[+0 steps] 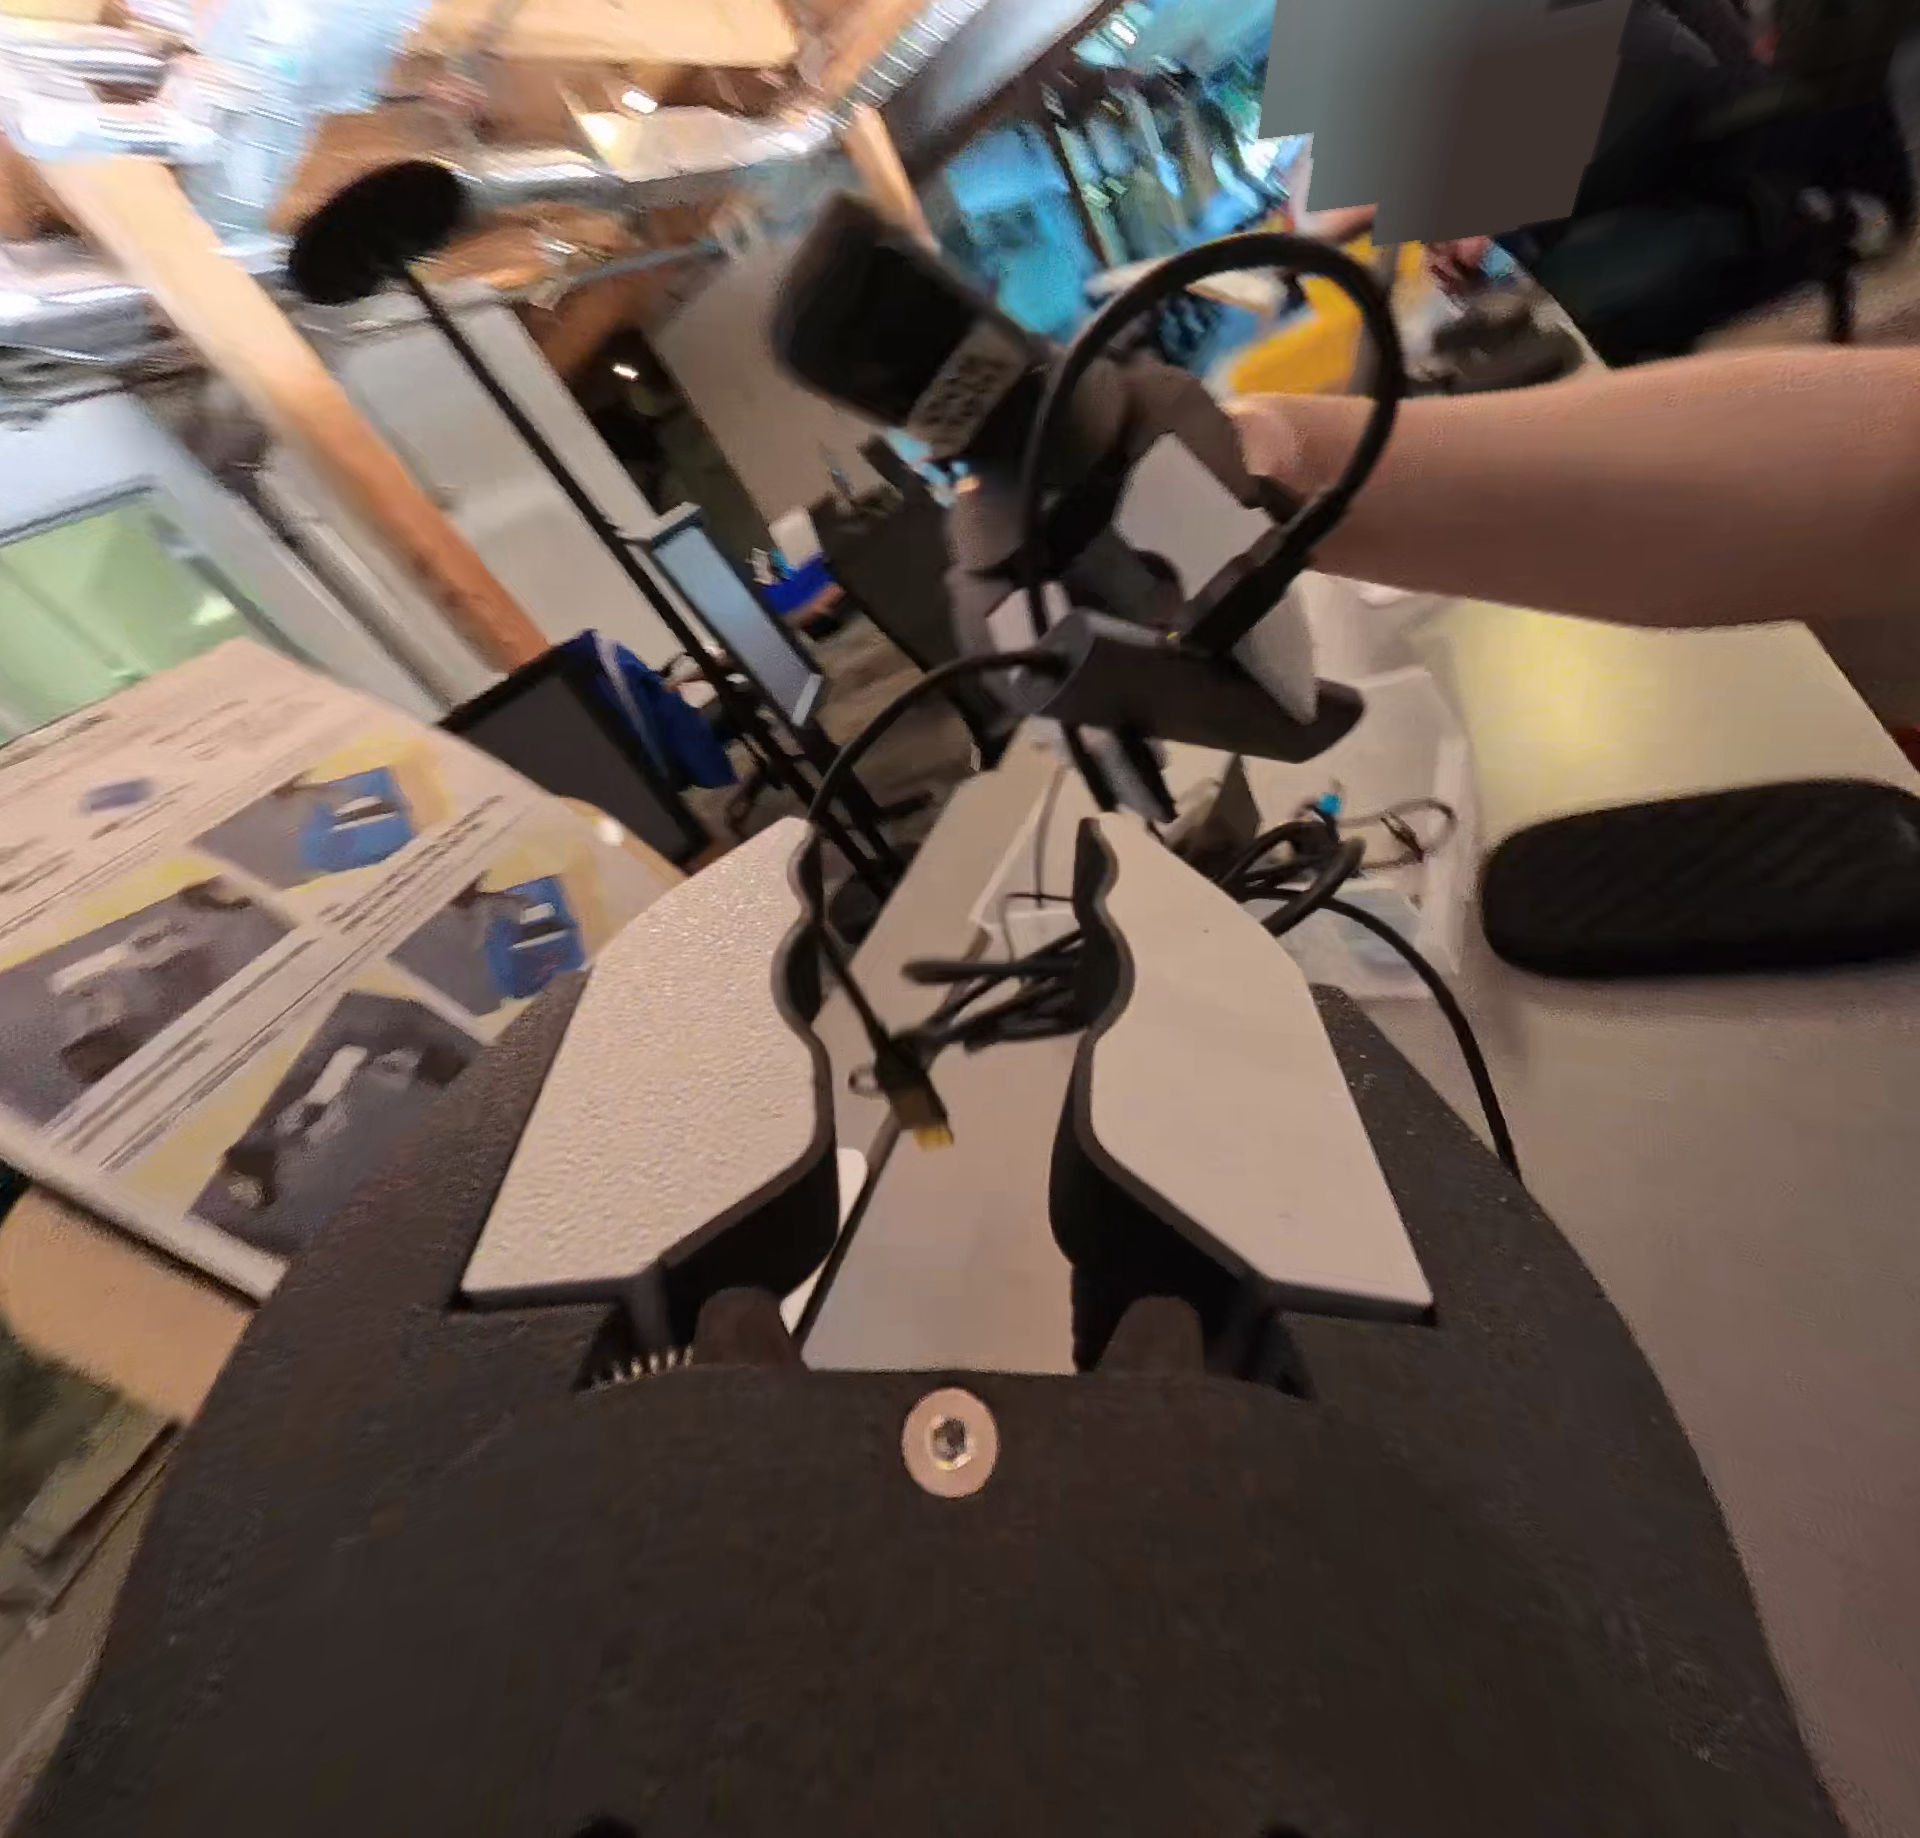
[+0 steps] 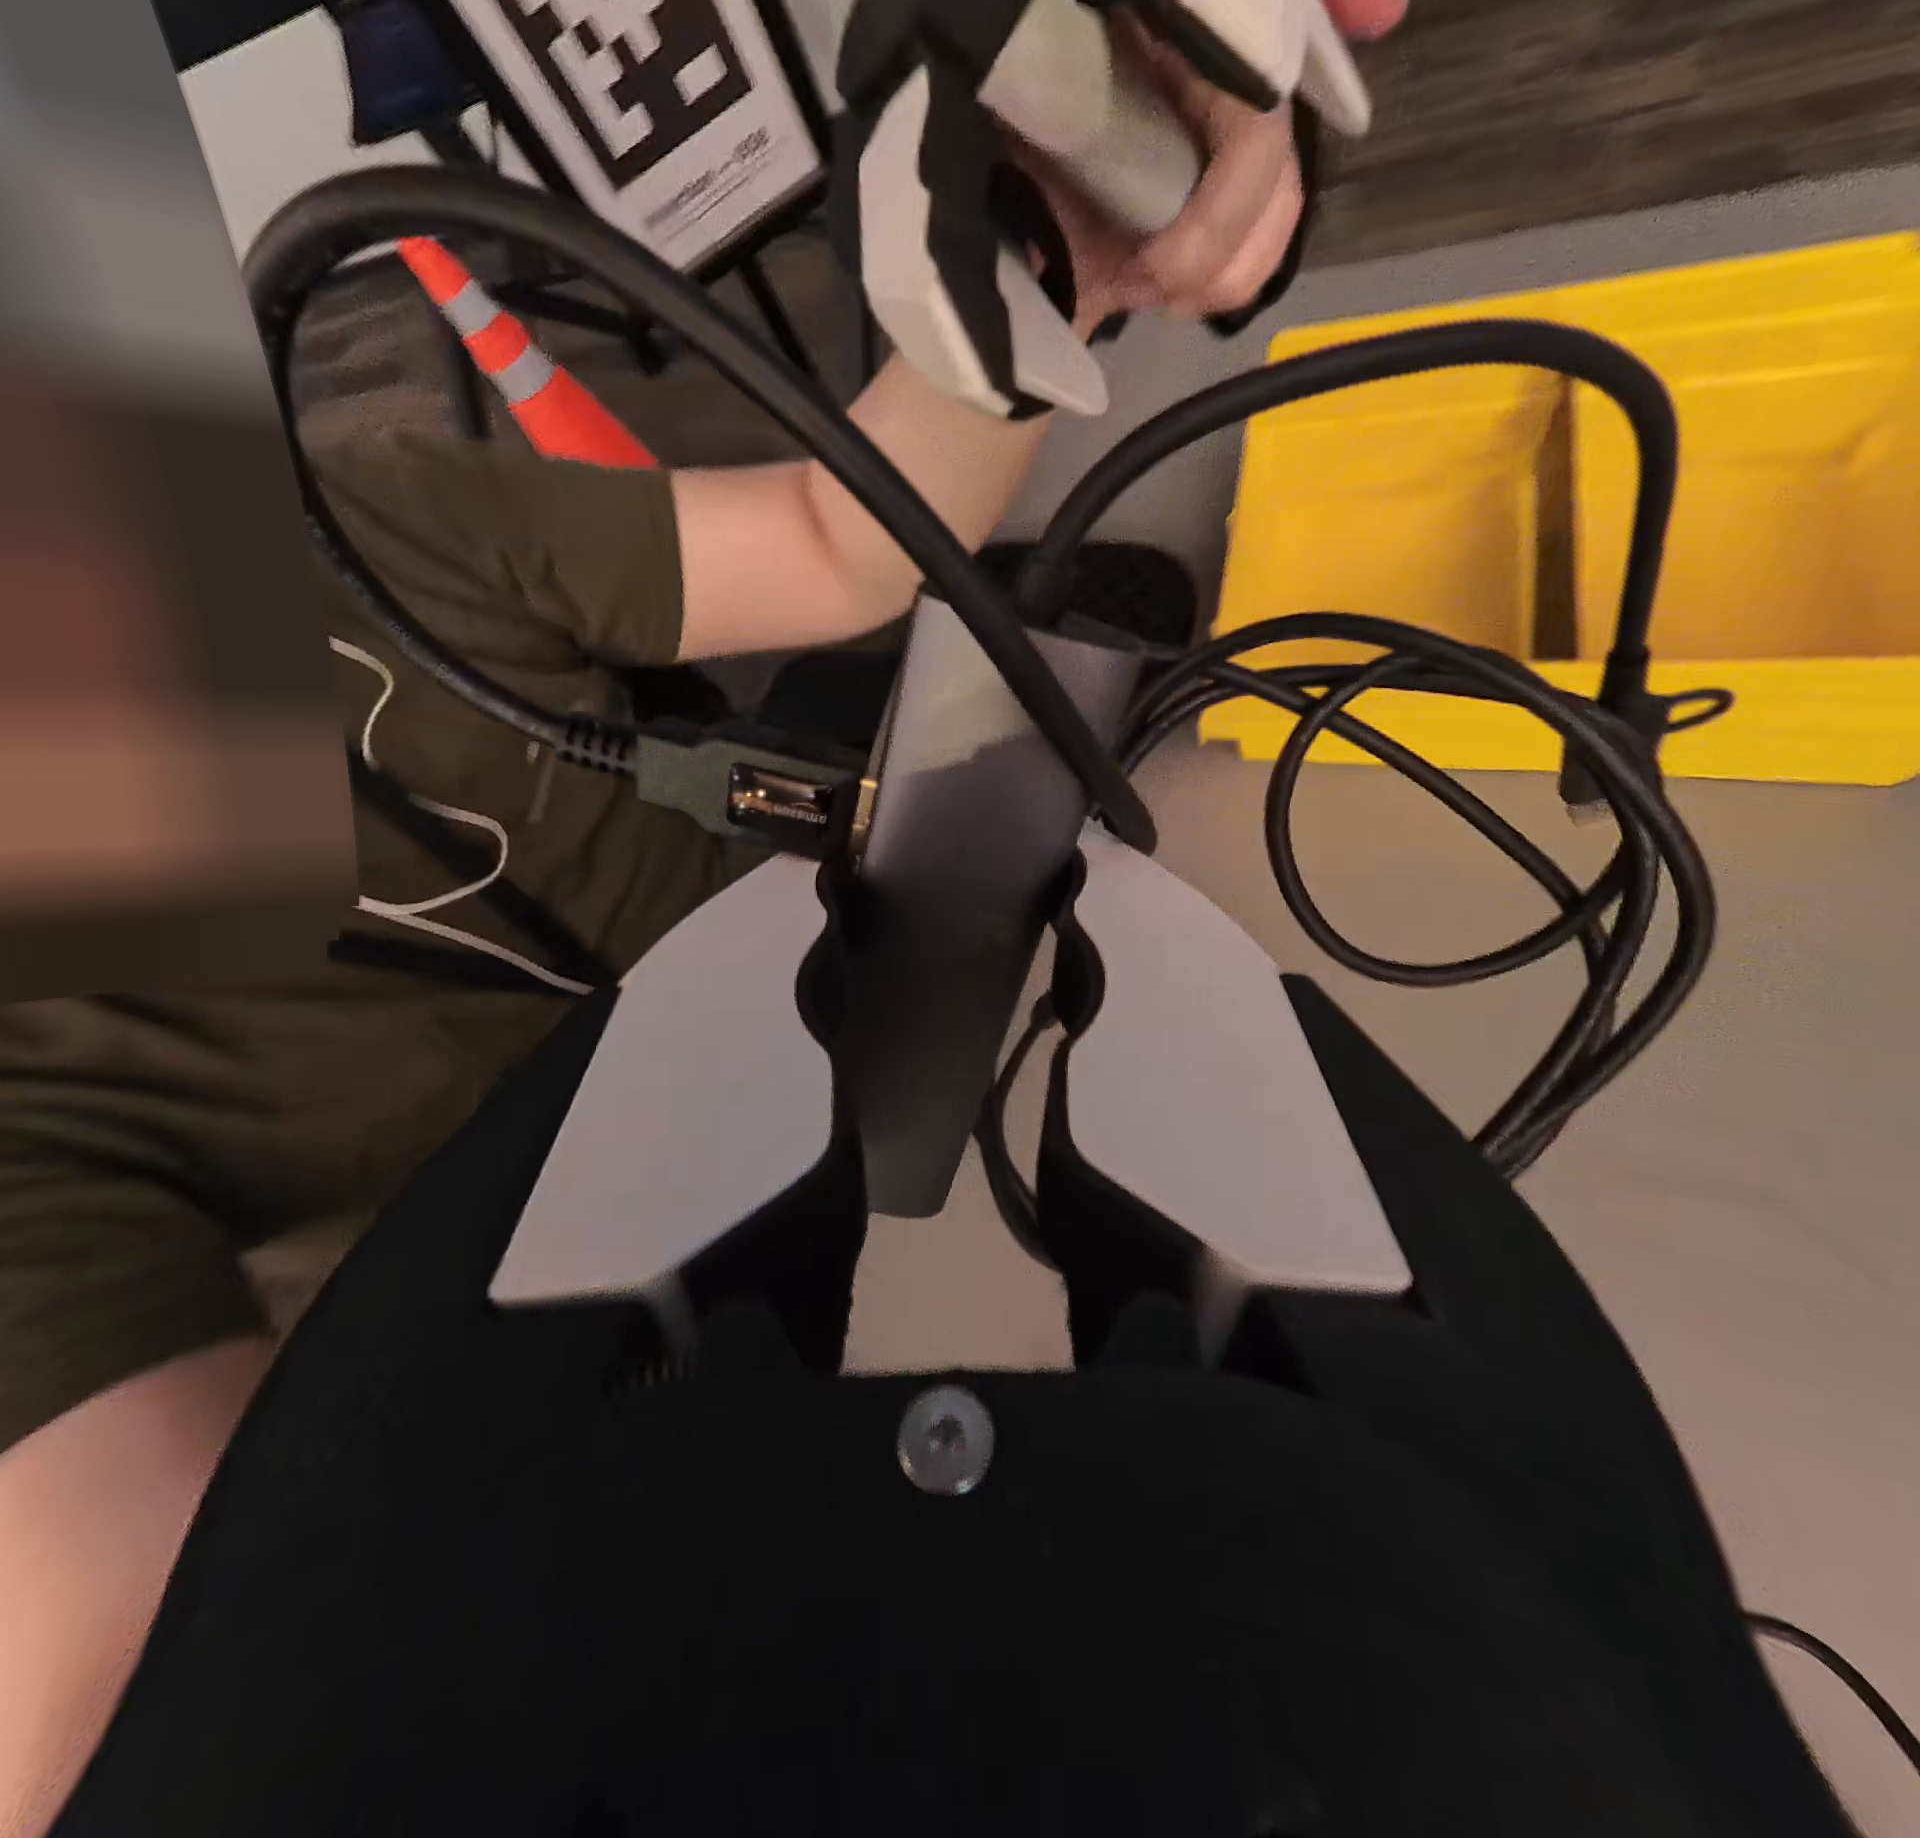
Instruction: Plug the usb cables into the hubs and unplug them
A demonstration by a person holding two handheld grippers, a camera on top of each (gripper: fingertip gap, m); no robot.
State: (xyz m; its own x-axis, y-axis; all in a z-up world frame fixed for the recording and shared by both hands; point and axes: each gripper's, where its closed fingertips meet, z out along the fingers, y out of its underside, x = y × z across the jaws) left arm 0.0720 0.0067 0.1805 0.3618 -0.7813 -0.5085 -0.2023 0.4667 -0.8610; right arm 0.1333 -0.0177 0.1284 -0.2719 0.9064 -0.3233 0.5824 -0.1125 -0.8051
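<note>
My right gripper (image 2: 956, 879) is shut on a dark grey USB hub (image 2: 966, 832) and holds it up above the table. A black USB plug (image 2: 748, 791) is plugged into the hub's left side, and its thick cable (image 2: 727, 354) loops up and over. In the left wrist view the hub (image 1: 1164, 692) hangs ahead, in the right gripper (image 1: 1278, 645). The hub's own thin cable (image 1: 831, 801) dangles with its gold plug (image 1: 925, 1123) between my left gripper's fingers. My left gripper (image 1: 945, 853) is open and empty; it also shows in the right wrist view (image 2: 987, 334).
A bundle of black cables (image 2: 1507, 853) lies on the grey table (image 1: 1662, 1217). A black padded rest (image 1: 1704, 874) lies at the right, and a printed sheet (image 1: 260, 905) at the left. A yellow bin (image 2: 1558, 500) and an orange cone (image 2: 520, 365) stand beyond. The tips of one gripper are about 9 cm away from the tips of the other.
</note>
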